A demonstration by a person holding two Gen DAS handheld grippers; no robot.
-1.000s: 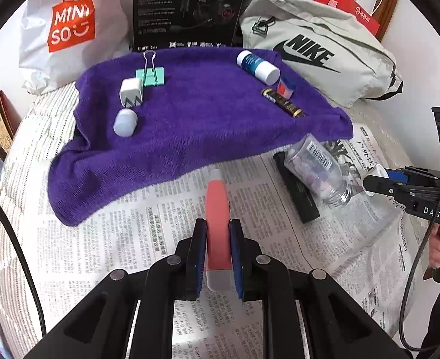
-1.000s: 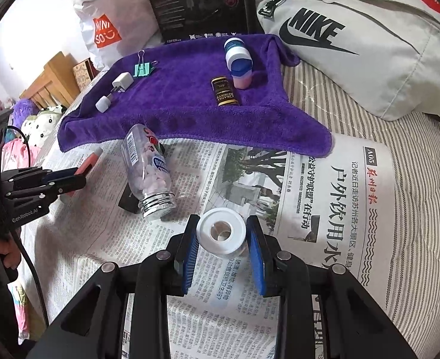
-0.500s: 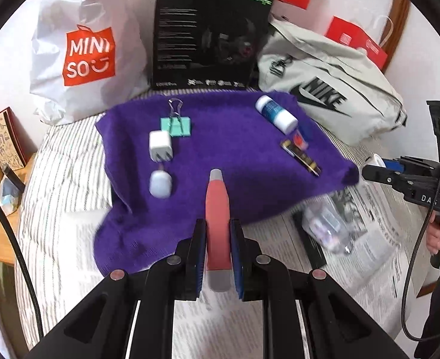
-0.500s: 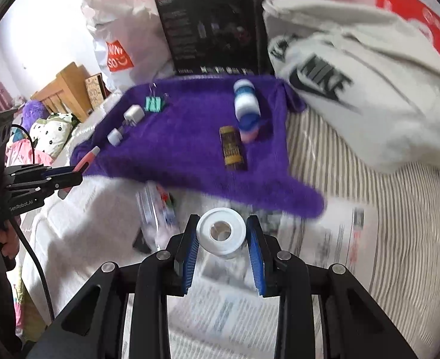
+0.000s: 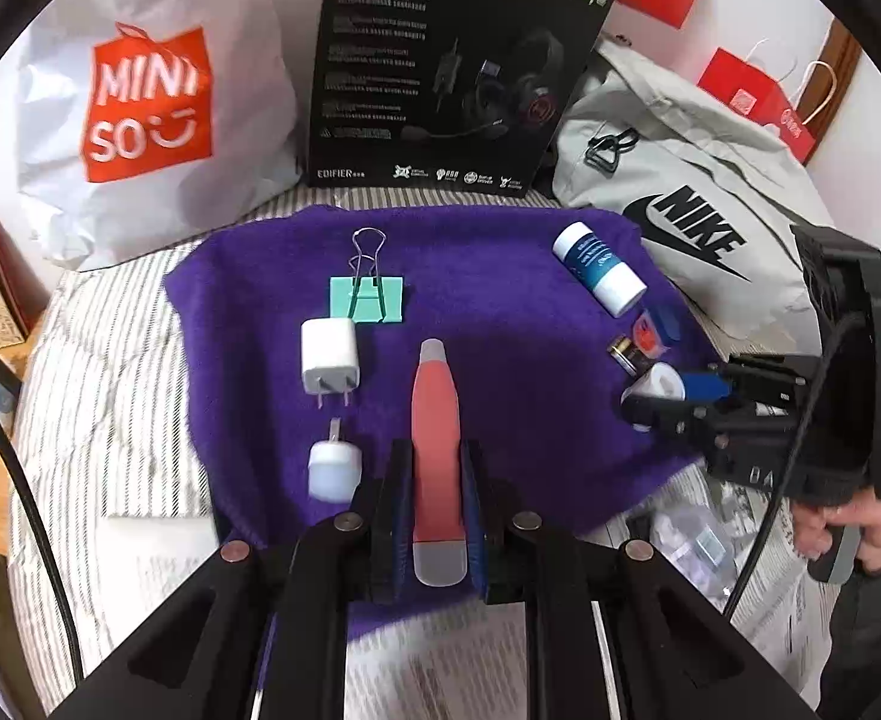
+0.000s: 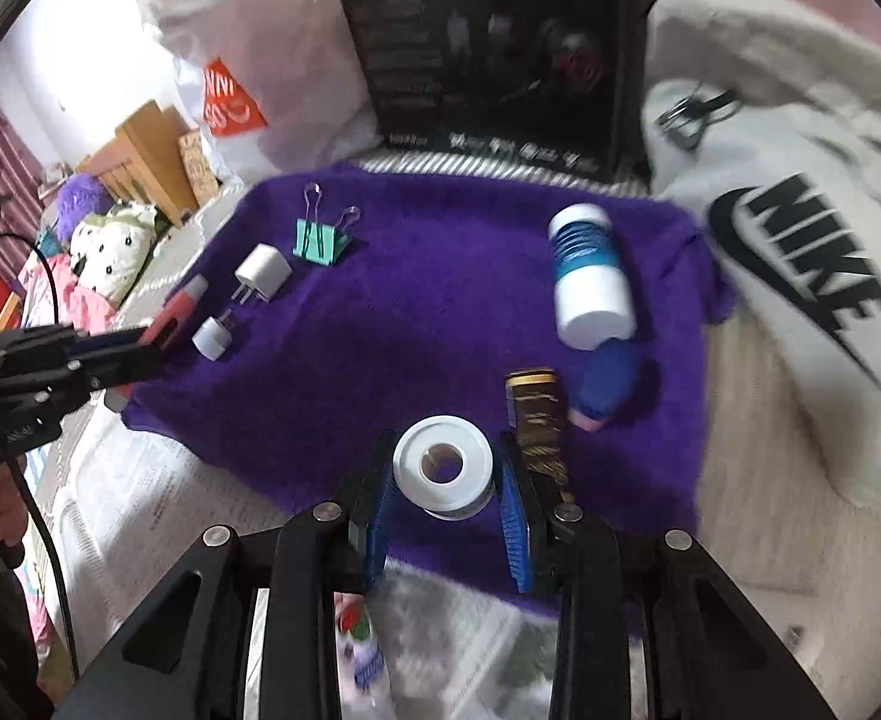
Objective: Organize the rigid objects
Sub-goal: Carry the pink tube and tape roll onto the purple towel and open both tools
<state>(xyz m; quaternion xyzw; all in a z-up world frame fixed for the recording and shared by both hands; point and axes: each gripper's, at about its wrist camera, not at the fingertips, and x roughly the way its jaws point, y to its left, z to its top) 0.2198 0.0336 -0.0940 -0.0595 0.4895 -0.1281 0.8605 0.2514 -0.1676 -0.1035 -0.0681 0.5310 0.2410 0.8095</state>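
Observation:
My left gripper [image 5: 434,474] is shut on a red and grey pen-shaped tool [image 5: 435,420] held over the purple towel [image 5: 500,324], just right of a white charger plug [image 5: 328,354] and a small white adapter [image 5: 333,471]. My right gripper [image 6: 445,474] is shut on a white tape roll [image 6: 444,467] over the towel's [image 6: 416,312] near edge, beside a black and gold tube [image 6: 535,414]. A green binder clip [image 5: 367,297], a blue and white bottle [image 6: 587,276] and a small blue and pink item [image 6: 605,381] lie on the towel.
A MINISO bag [image 5: 146,102], a black headphone box [image 5: 446,60] and a grey Nike bag [image 5: 692,192] stand behind the towel. Newspaper [image 5: 758,576] with a clear plastic bottle [image 5: 695,546] lies near the towel on the striped bed [image 5: 104,372].
Both grippers have moved forward from over the newspaper to over the purple towel, each still holding its object. The clear bottle has fallen behind them.

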